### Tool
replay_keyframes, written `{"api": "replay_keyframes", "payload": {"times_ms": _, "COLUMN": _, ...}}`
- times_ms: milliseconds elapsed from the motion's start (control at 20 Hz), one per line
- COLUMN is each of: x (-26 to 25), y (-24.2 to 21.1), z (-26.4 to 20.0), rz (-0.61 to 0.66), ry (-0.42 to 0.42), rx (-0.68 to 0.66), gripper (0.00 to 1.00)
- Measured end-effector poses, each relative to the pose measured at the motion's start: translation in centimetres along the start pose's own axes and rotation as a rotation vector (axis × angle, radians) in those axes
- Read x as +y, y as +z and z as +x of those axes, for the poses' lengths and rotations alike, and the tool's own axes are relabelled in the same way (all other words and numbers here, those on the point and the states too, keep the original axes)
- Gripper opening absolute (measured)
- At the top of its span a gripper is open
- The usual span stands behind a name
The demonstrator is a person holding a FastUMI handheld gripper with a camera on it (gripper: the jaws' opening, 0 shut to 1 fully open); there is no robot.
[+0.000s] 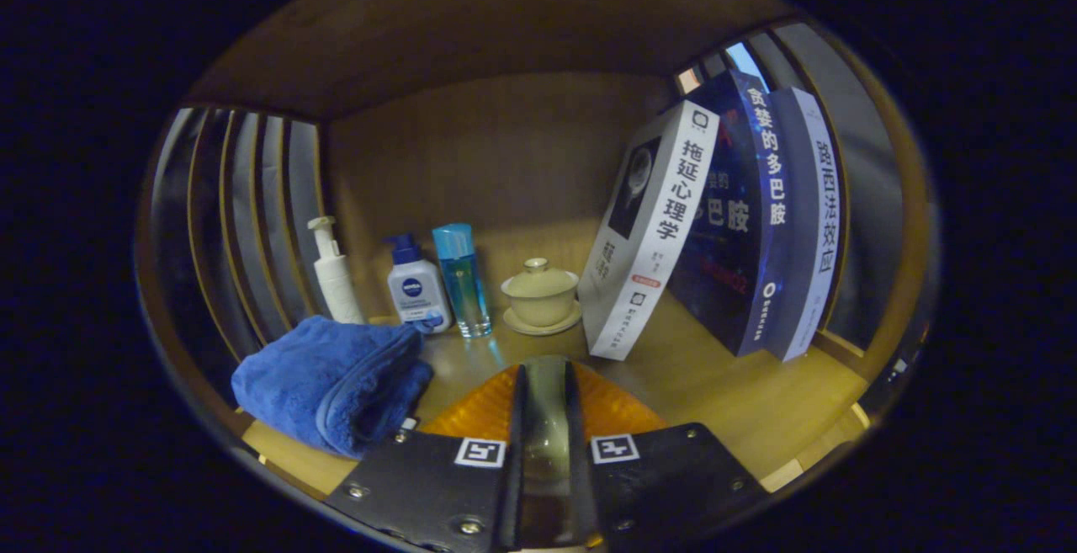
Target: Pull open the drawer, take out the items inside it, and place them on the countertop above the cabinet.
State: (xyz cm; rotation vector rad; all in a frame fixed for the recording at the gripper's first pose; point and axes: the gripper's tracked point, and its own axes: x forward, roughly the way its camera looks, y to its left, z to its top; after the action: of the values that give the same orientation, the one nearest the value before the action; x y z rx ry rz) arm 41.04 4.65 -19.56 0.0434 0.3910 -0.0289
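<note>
My gripper (545, 368) hovers low over the wooden countertop (724, 393). Its two fingers are drawn close on a narrow, clear, glassy object (545, 427) that stands between them with a rounded top; I cannot tell what the object is. A folded blue towel (336, 385) lies on the countertop just left of the fingers. Beyond the fingertips sits a pale lidded tea cup (540, 294) on its saucer.
Against the back wall stand a white pump bottle (334, 275), a white bottle with a blue pump (416, 288) and a tall blue clear bottle (461, 279). To the right lean a white book (652, 233) and dark blue books (740, 216). Slatted panels (252, 225) close both sides.
</note>
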Motion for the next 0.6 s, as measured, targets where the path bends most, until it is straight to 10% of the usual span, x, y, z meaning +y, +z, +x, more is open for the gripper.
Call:
{"api": "replay_keyframes", "payload": {"times_ms": 50, "x": 0.1, "y": 0.2, "z": -0.1, "rz": 0.019, "ry": -0.003, "rx": -0.001, "gripper": 0.24}}
{"api": "replay_keyframes", "payload": {"times_ms": 300, "x": 0.1, "y": 2.2, "z": -3.6, "rz": 0.030, "ry": -0.018, "rx": -0.037, "gripper": 1.00}}
{"api": "replay_keyframes", "payload": {"times_ms": 600, "x": -0.1, "y": 3.8, "z": -10.2, "rz": 0.008, "ry": 0.006, "rx": -0.062, "gripper": 0.99}}
